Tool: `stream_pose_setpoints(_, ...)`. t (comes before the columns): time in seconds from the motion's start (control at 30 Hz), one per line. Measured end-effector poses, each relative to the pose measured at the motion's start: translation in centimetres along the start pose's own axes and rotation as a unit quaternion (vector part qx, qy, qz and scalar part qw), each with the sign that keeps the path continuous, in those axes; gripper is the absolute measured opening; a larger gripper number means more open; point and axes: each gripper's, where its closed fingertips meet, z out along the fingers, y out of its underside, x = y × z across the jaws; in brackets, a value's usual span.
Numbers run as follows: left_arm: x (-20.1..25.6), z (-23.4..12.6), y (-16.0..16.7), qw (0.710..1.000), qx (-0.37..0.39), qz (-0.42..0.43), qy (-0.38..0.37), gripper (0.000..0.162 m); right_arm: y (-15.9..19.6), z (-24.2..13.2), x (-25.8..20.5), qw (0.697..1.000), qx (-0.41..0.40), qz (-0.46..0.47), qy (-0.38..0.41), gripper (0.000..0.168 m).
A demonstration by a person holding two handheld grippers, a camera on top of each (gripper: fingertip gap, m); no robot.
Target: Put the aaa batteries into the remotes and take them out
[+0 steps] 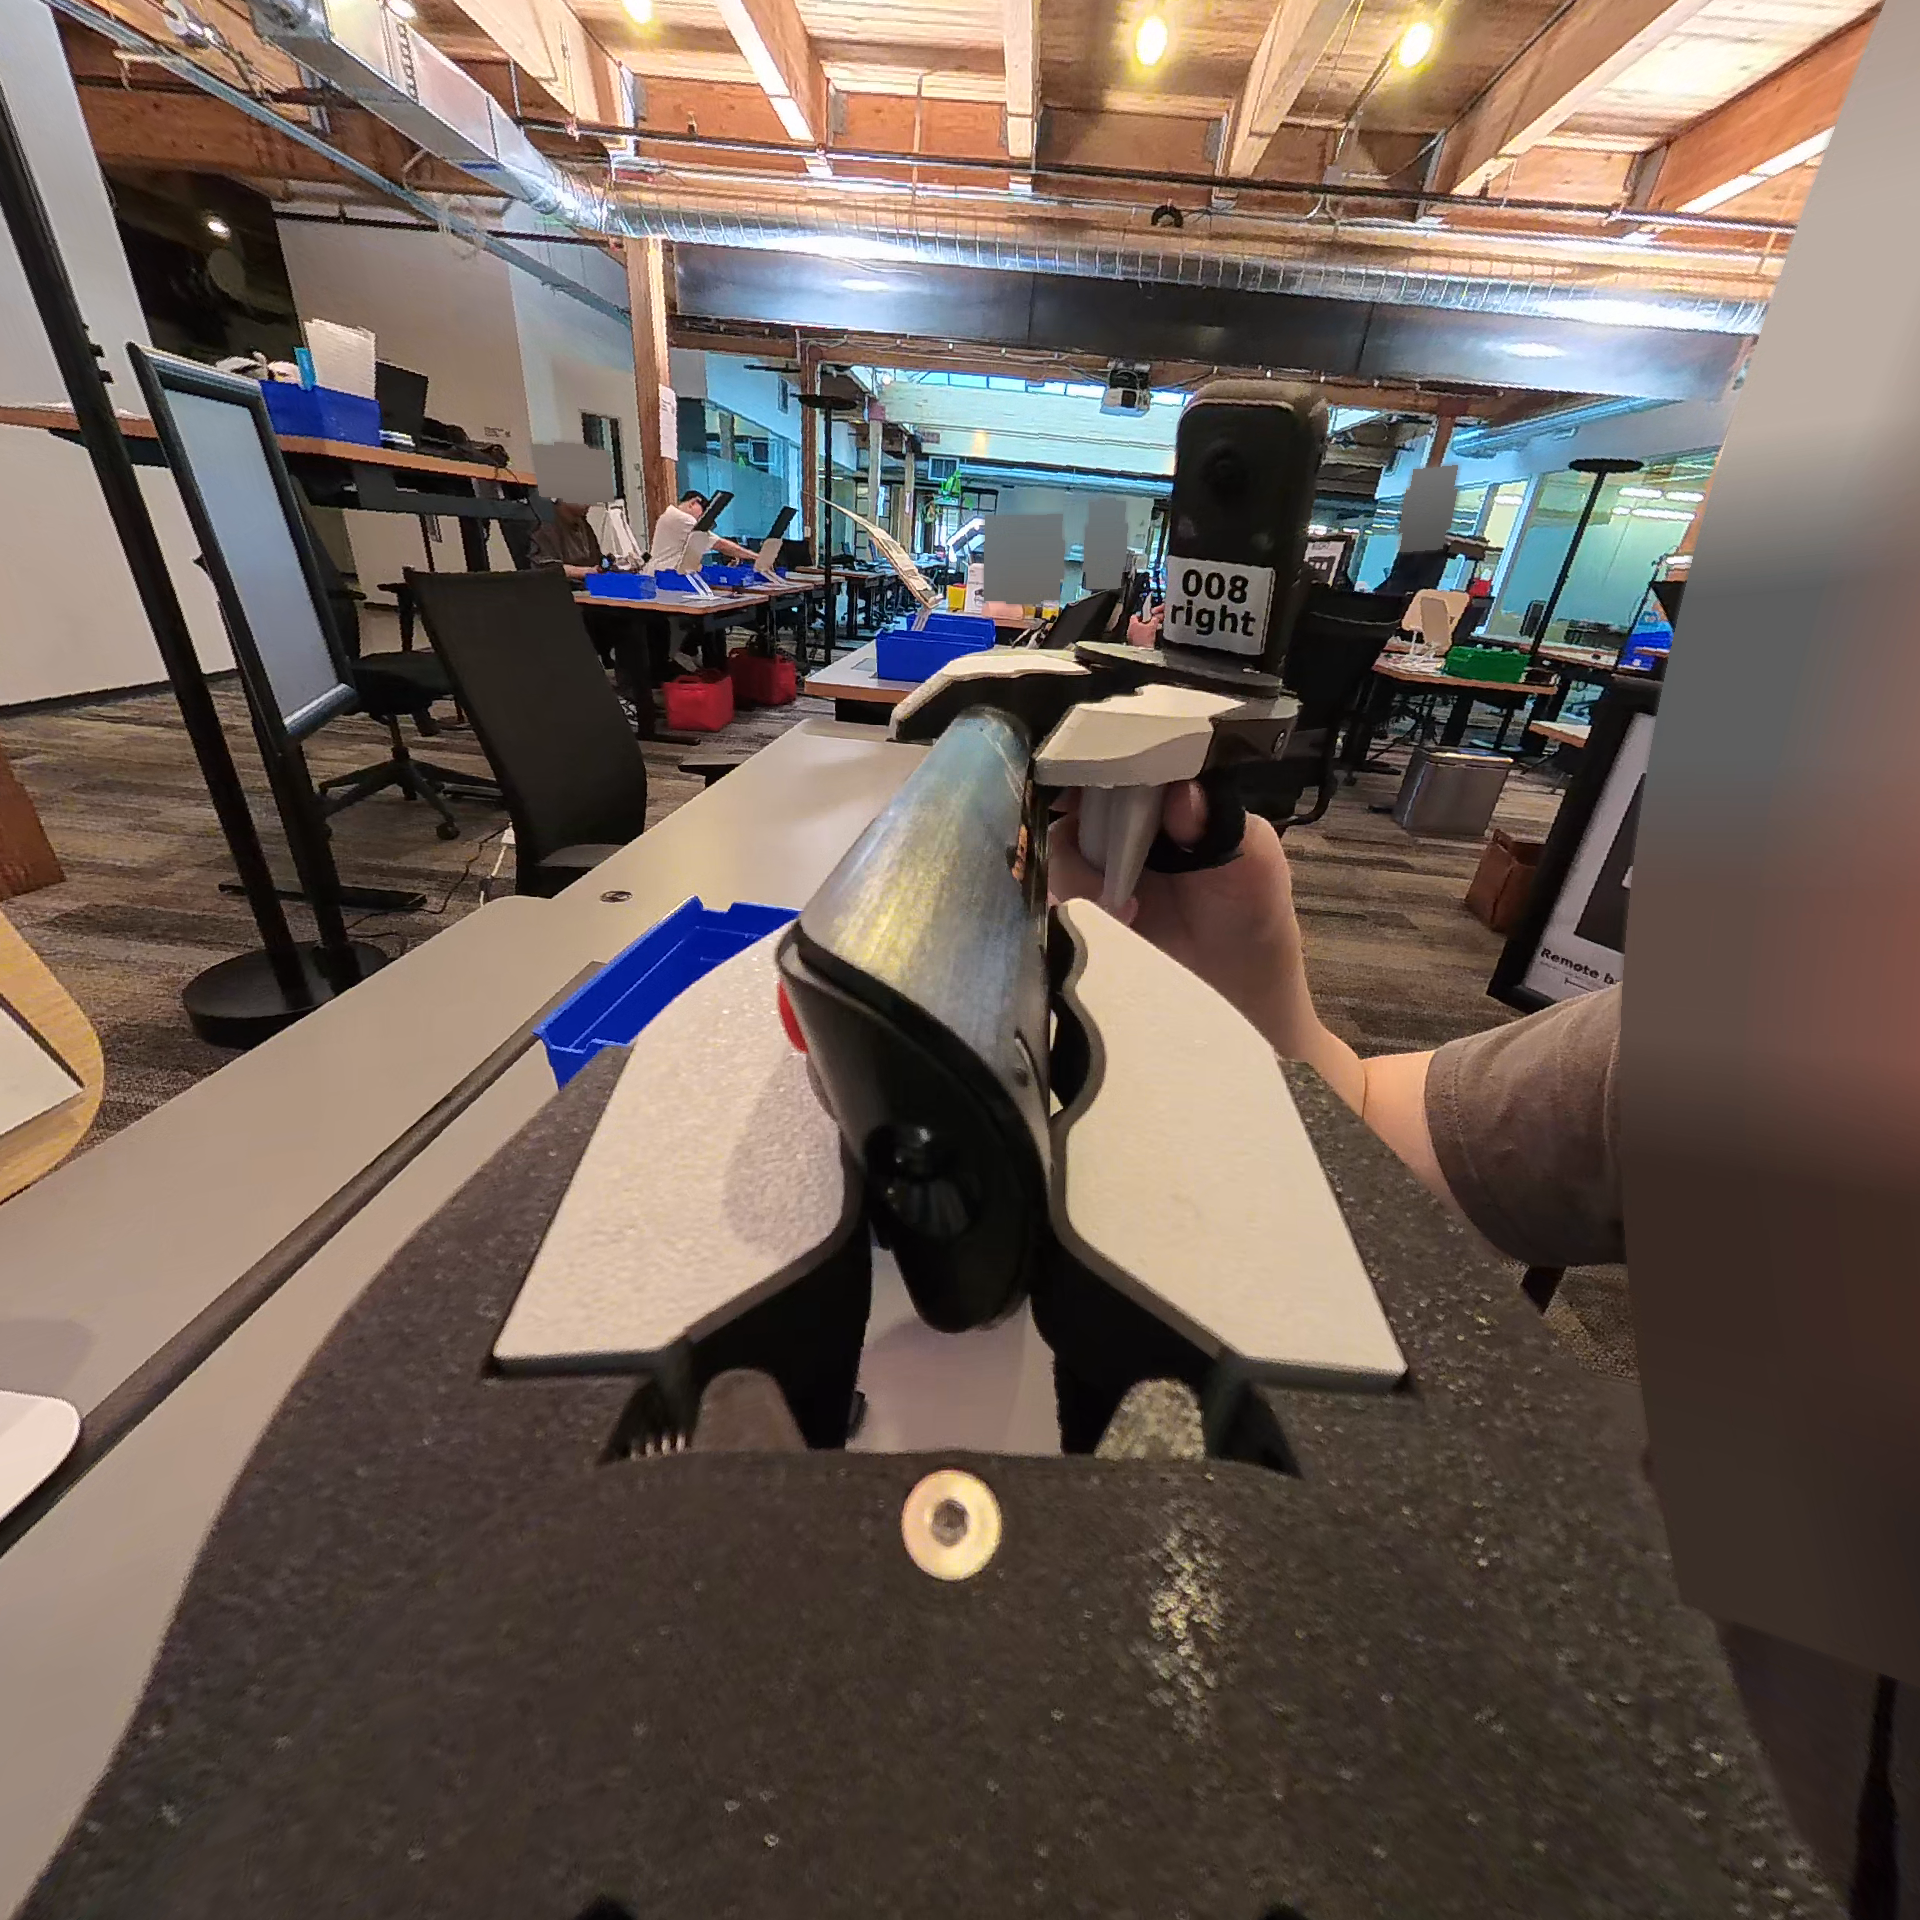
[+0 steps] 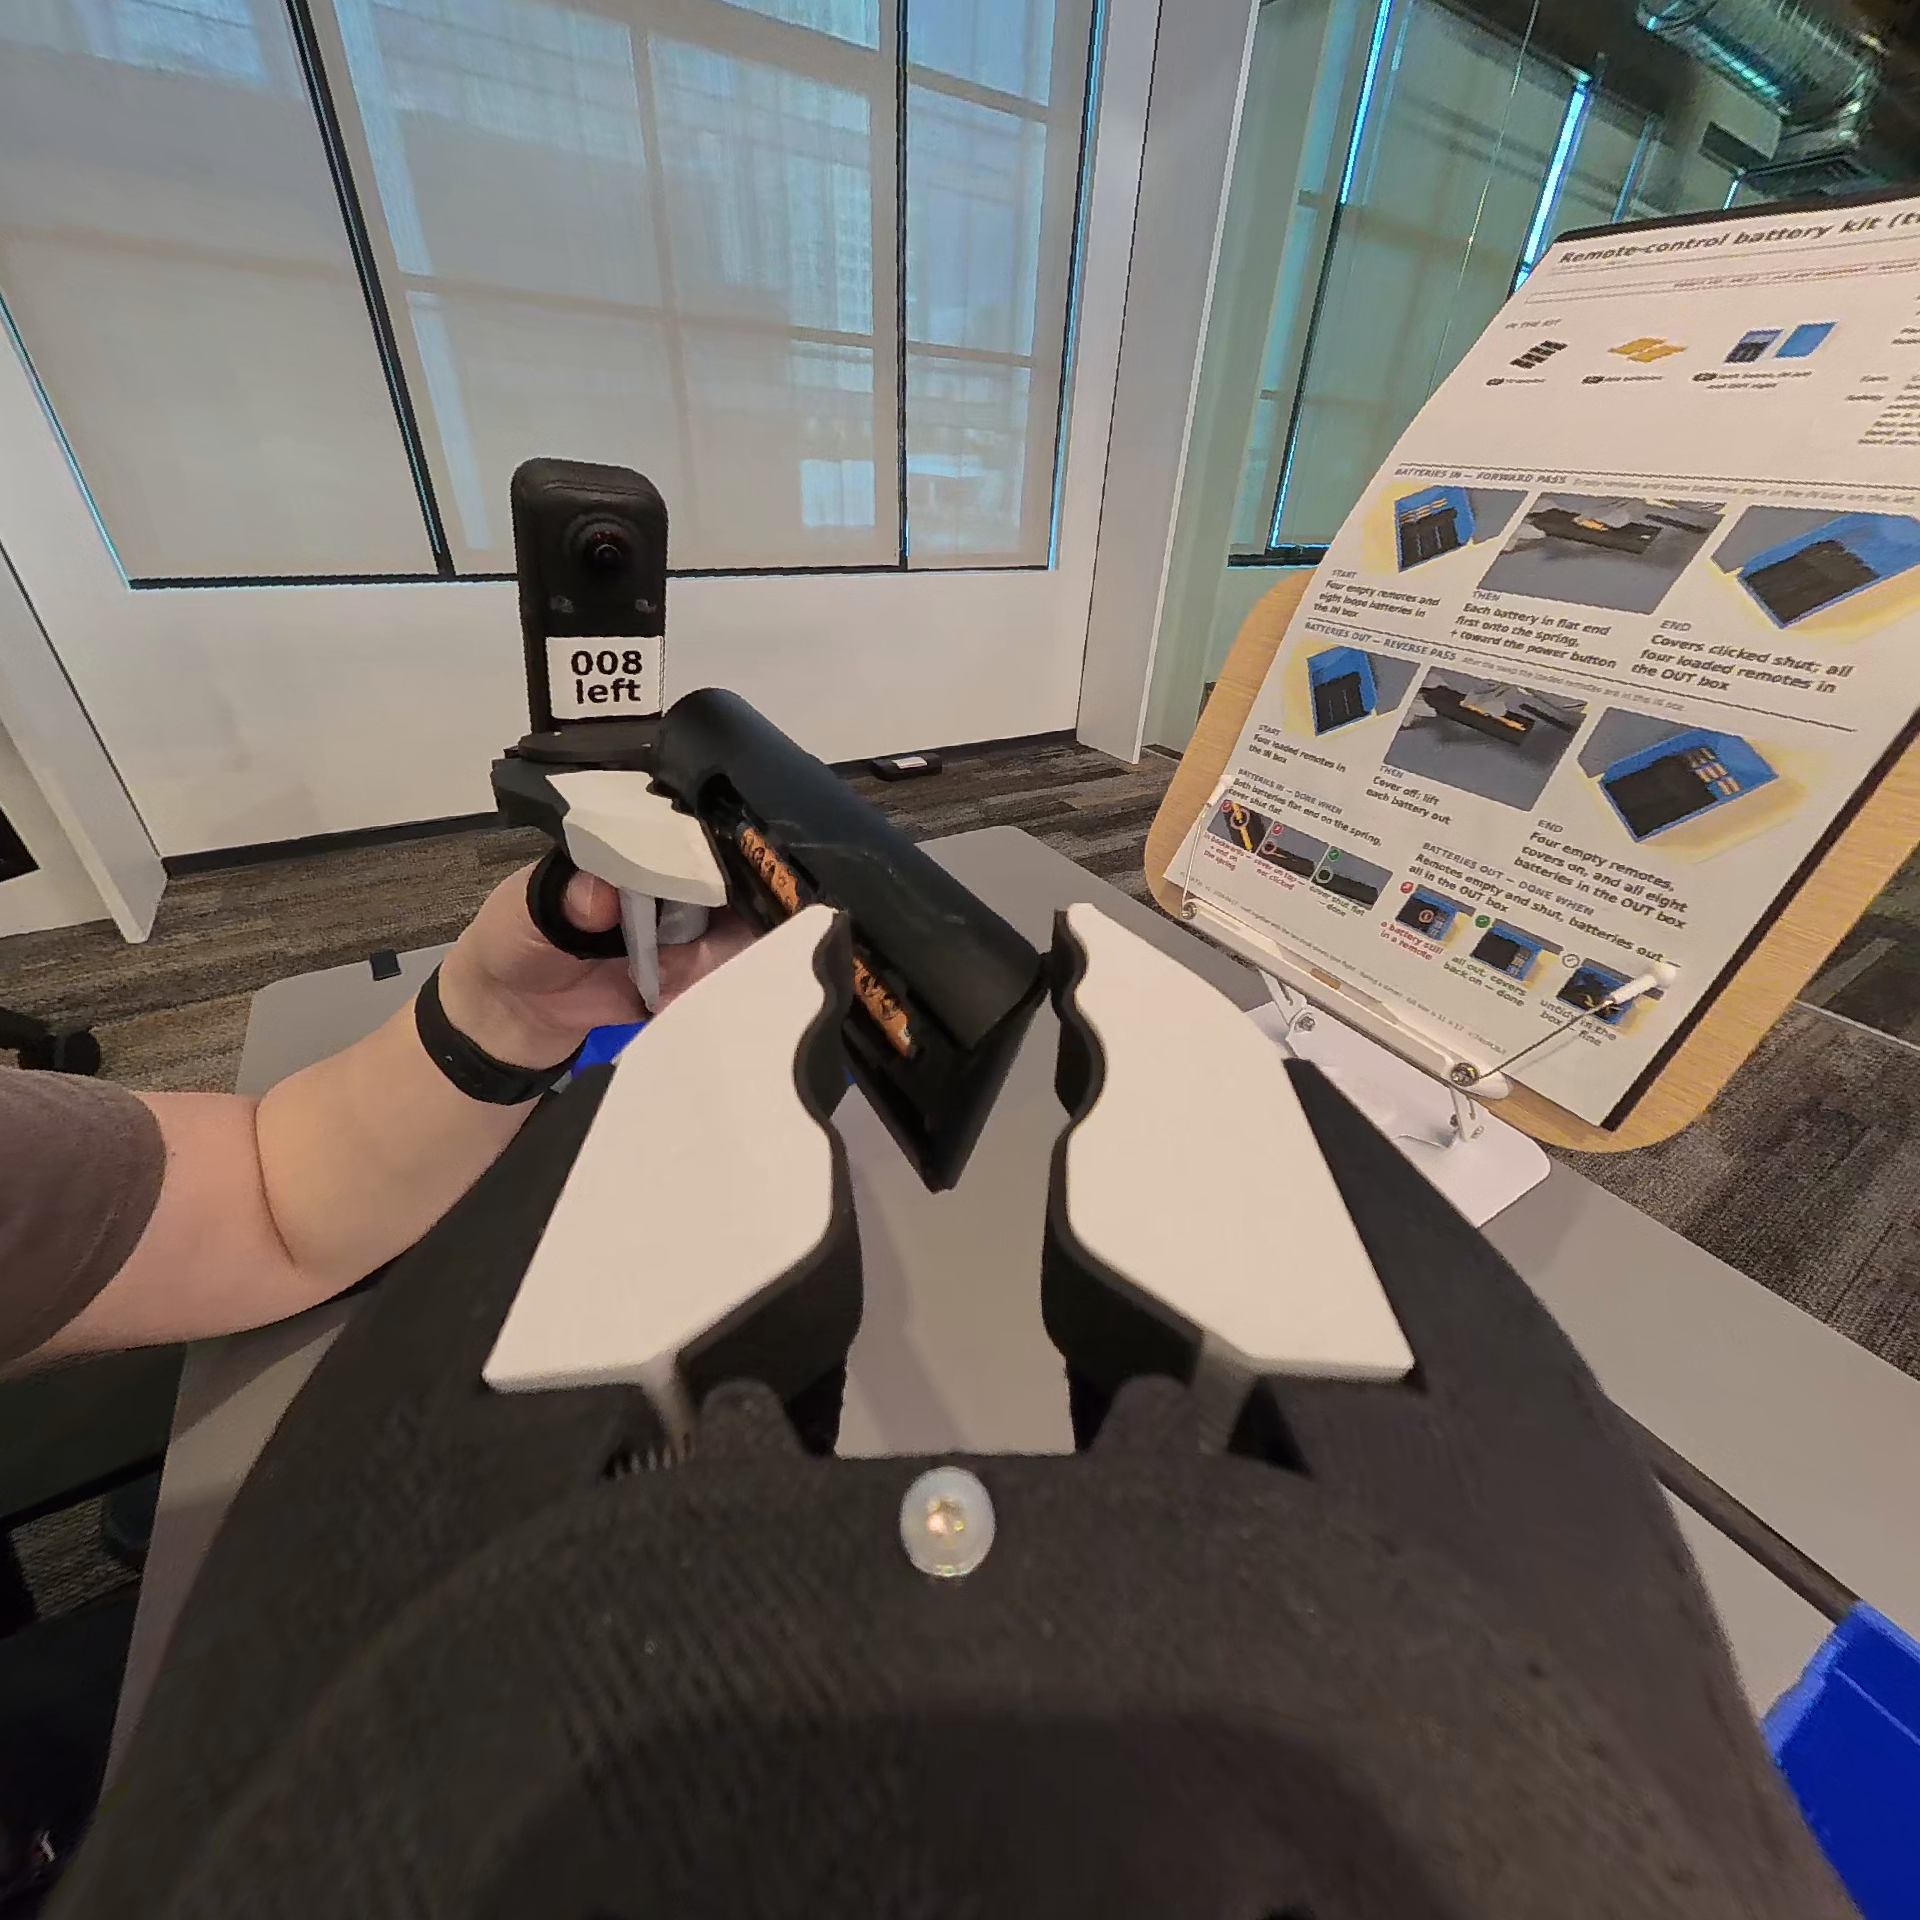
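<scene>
I hold a black remote (image 1: 935, 873) in the air between both grippers. My left gripper (image 1: 935, 935) is shut on its near end, where a red button (image 1: 792, 1013) shows. My right gripper (image 1: 987, 738) clamps the far end. In the right wrist view the remote (image 2: 935, 904) lies between the fingers of my right gripper (image 2: 951, 935). Its battery bay is partly open, and two orange batteries (image 2: 774, 868) show beside the black cover (image 2: 914, 862). The left gripper (image 2: 707, 821) holds the other end; one of its fingers is hidden behind the remote.
A blue bin (image 1: 665, 966) stands on the grey table (image 1: 260, 1143) below the remote. Another blue bin (image 2: 1849, 1745) is at the table's right edge. An instruction sheet on a stand (image 2: 1558, 727) is at the right. Office chairs and desks lie beyond.
</scene>
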Motion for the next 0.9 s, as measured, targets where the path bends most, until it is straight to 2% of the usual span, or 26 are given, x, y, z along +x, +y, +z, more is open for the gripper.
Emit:
stream_pose_setpoints(0.23, 0.0, 0.1, 0.2, 1.000, -0.009, 0.016, -0.009, 0.034, 0.2, 0.1, 0.0, 1.000, -0.003, 0.003, -0.003, 0.039)
stream_pose_setpoints(0.37, 0.4, 0.0, 0.0, 1.000, -0.007, 0.021, 0.001, 0.034, 0.3, -0.1, -0.5, 0.999, -0.015, 0.003, -0.031, 0.036)
stream_pose_setpoints(0.6, 0.8, -0.1, 0.8, 0.998, -0.048, 0.047, 0.008, 0.035, 0.3, -0.6, -1.2, 0.996, -0.021, 0.024, -0.082, 0.030)
stream_pose_setpoints(0.73, 0.5, 0.0, 2.3, 0.993, -0.099, 0.056, 0.003, 0.036, 0.3, -0.8, -0.9, 0.995, -0.023, 0.026, -0.091, 0.030)
stream_pose_setpoints(0.83, 0.4, 0.1, 2.0, 0.995, -0.084, 0.046, 0.002, 0.035, 0.5, -0.8, -0.7, 0.994, -0.024, 0.037, -0.099, 0.029)
stream_pose_setpoints(0.9, 0.1, 0.2, 2.5, 0.994, -0.100, 0.045, -0.005, 0.034, 0.6, -0.7, -0.5, 0.994, -0.028, 0.045, -0.097, 0.029)
